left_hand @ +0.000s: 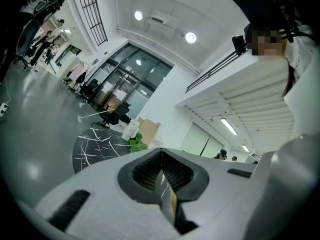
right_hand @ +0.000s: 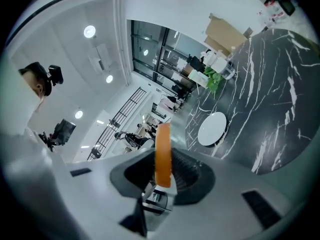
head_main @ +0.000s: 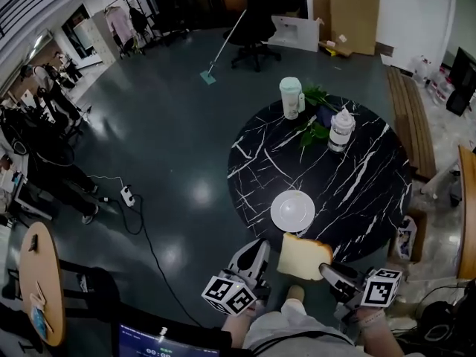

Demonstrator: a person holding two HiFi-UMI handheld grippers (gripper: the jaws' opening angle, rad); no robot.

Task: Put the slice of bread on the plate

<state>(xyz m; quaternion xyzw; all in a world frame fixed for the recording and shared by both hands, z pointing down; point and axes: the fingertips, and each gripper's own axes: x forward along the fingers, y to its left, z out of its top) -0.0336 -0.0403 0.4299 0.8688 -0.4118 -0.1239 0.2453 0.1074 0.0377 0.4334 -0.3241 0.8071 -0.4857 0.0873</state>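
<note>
A pale slice of bread (head_main: 303,256) with a brown crust hangs over the near rim of the black marble table (head_main: 357,192), just short of the empty white plate (head_main: 292,210). My right gripper (head_main: 329,272) is shut on the slice's right corner. In the right gripper view the bread (right_hand: 163,144) stands edge-on between the jaws of the right gripper (right_hand: 163,170), with the plate (right_hand: 212,128) ahead on the table (right_hand: 270,99). My left gripper (head_main: 253,257) hovers left of the slice; in its own view the left gripper (left_hand: 161,165) is shut and empty.
On the table's far side stand a white lidded cup (head_main: 291,97), a white jar (head_main: 341,129) and a green plant (head_main: 314,125). A power strip with cable (head_main: 128,195) lies on the floor to the left. An office chair (head_main: 253,21) and a wooden bench (head_main: 405,117) stand beyond.
</note>
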